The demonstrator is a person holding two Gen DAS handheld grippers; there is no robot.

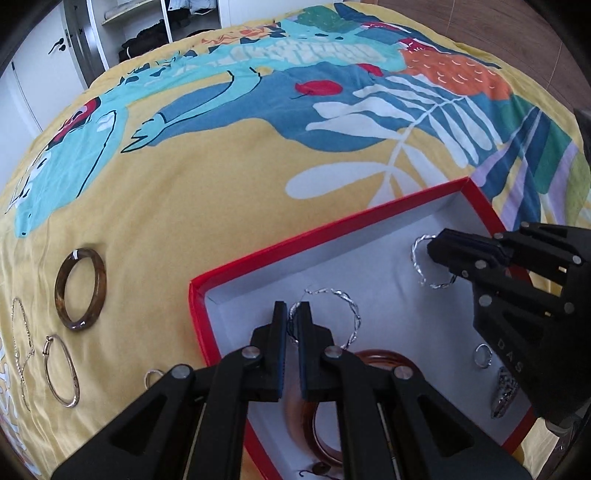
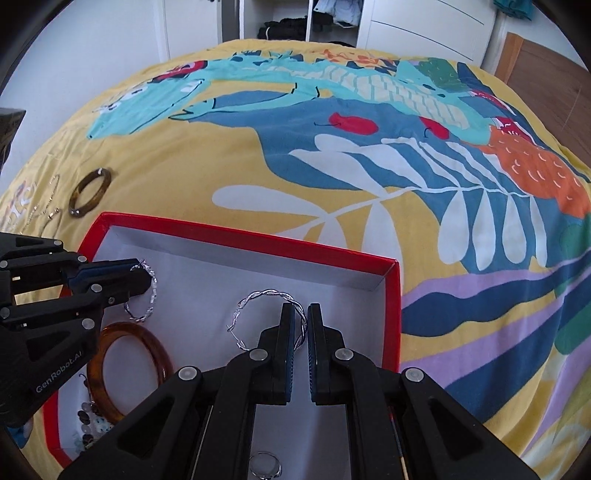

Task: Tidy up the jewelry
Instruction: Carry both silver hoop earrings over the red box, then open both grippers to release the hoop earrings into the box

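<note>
A red box [image 1: 258, 254] with a white inside lies on the patterned bedspread; it also shows in the right wrist view [image 2: 258, 236]. My left gripper [image 1: 291, 314] is shut on a twisted silver hoop earring [image 1: 347, 310] inside the box. My right gripper [image 2: 301, 317] is shut on a second twisted silver hoop earring [image 2: 258, 299], also inside the box. In the left wrist view the right gripper [image 1: 439, 243] holds its hoop [image 1: 419, 258]. An amber bangle [image 2: 129, 365], a silver ring [image 1: 483, 355] and a silver charm [image 1: 504, 391] lie in the box.
On the bedspread left of the box lie a tortoiseshell bangle [image 1: 81, 288], a thin gold hoop [image 1: 61, 369], a fine chain [image 1: 22, 347] and a small ring [image 1: 152, 376]. Beads [image 2: 88, 424] lie in the box corner. Wardrobes [image 2: 295, 18] stand behind the bed.
</note>
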